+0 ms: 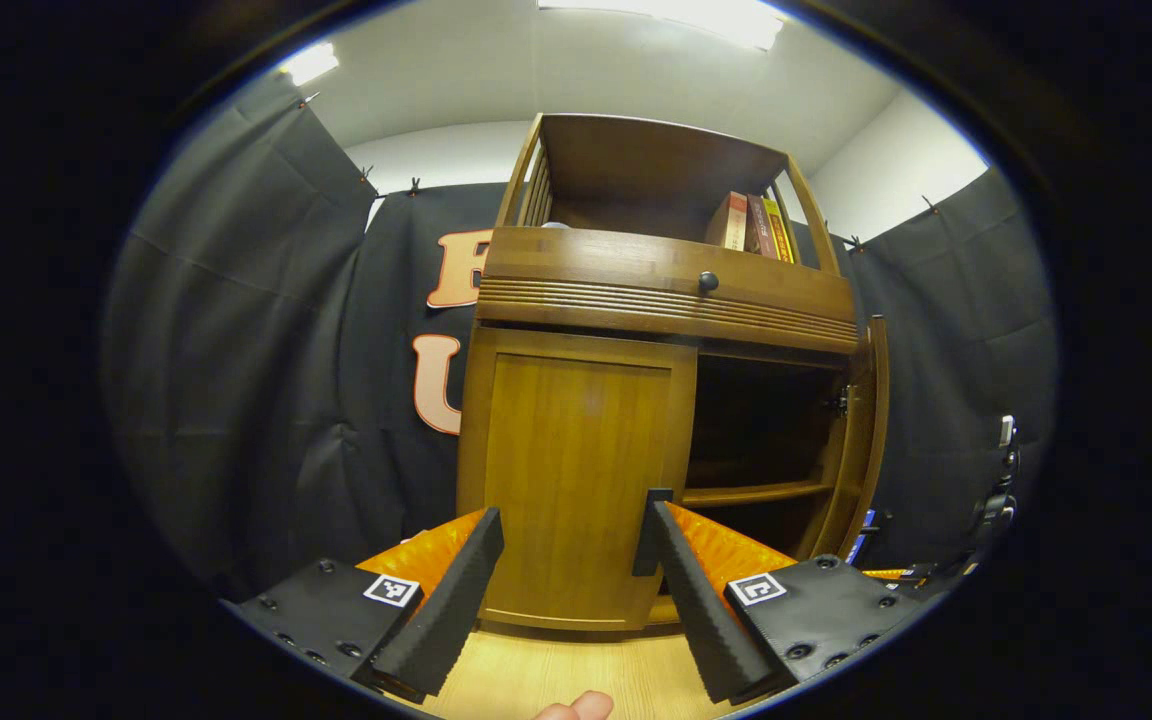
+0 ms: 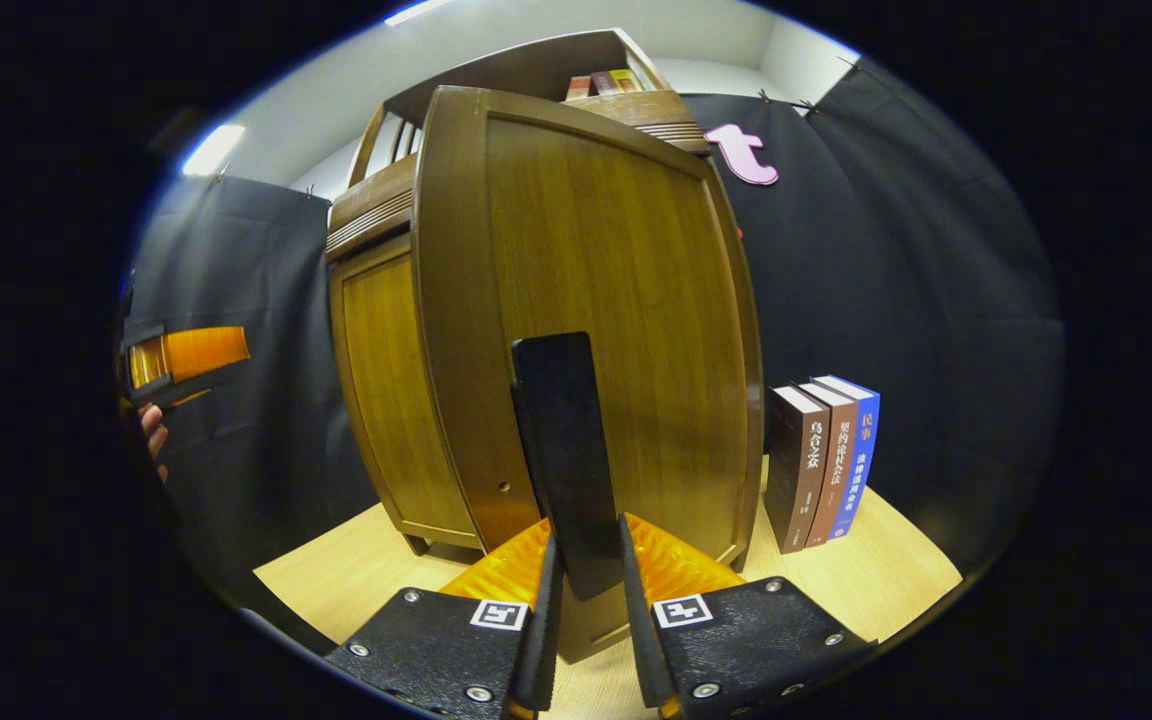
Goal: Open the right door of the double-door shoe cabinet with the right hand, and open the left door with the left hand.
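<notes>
The shoe cabinet (image 1: 656, 400) stood on the wooden bench (image 1: 556, 680), its right door (image 2: 596, 330) already swung wide on its hinges, leaving the right compartment dark and exposed with one shelf (image 1: 756, 492) visible inside. In the right gripper view the right gripper (image 2: 586, 600) had its fingers nearly together around a dark upright piece on the door's near edge (whether both pads actually pressed on it could not be told). The left door (image 1: 576, 480) was closed, flush with the frame. The left gripper (image 1: 568, 590) hovered directly in front of it, fingers spread wide and holding nothing. So the first half of the task looked done, and the left door was the step in hand. The next move would likely call for carrying the spread fingers forward to that door's free inner edge, closing there, and pulling outward in an arc. Three books (image 2: 821, 465) stood upright on the bench just beside the opened door.
</notes>
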`<action>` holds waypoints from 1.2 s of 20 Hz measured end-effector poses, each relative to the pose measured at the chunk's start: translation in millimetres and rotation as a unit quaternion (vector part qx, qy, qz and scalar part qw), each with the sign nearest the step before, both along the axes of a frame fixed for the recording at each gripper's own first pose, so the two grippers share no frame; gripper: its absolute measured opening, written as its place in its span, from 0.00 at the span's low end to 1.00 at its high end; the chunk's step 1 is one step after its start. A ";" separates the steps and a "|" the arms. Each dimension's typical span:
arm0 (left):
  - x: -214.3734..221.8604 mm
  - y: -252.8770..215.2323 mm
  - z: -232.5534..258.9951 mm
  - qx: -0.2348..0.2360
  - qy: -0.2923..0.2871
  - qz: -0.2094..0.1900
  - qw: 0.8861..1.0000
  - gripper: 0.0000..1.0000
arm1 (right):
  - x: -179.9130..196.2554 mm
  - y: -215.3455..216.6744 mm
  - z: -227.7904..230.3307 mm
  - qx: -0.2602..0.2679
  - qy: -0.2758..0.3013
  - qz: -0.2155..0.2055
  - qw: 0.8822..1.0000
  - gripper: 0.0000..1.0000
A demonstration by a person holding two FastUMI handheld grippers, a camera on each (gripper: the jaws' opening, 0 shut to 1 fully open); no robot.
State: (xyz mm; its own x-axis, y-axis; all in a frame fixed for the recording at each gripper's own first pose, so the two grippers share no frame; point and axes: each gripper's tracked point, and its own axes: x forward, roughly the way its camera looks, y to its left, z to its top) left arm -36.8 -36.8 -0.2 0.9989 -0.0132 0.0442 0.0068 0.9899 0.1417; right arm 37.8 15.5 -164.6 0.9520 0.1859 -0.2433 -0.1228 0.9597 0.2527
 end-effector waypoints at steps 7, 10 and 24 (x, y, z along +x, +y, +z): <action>5.5 -9.5 -8.0 -0.004 0.005 -0.009 1.000 0.95 | -27.0 -43.9 4.8 0.022 0.010 -0.039 0.999 0.31; 7.9 -11.9 -8.7 -0.005 0.005 -0.013 1.000 0.95 | -38.5 -67.8 8.3 0.004 0.010 -0.062 0.998 0.31; 9.4 -28.8 -13.2 -0.004 0.005 -0.031 0.999 0.98 | -65.6 -179.3 -17.1 -0.093 0.041 -0.150 0.983 0.04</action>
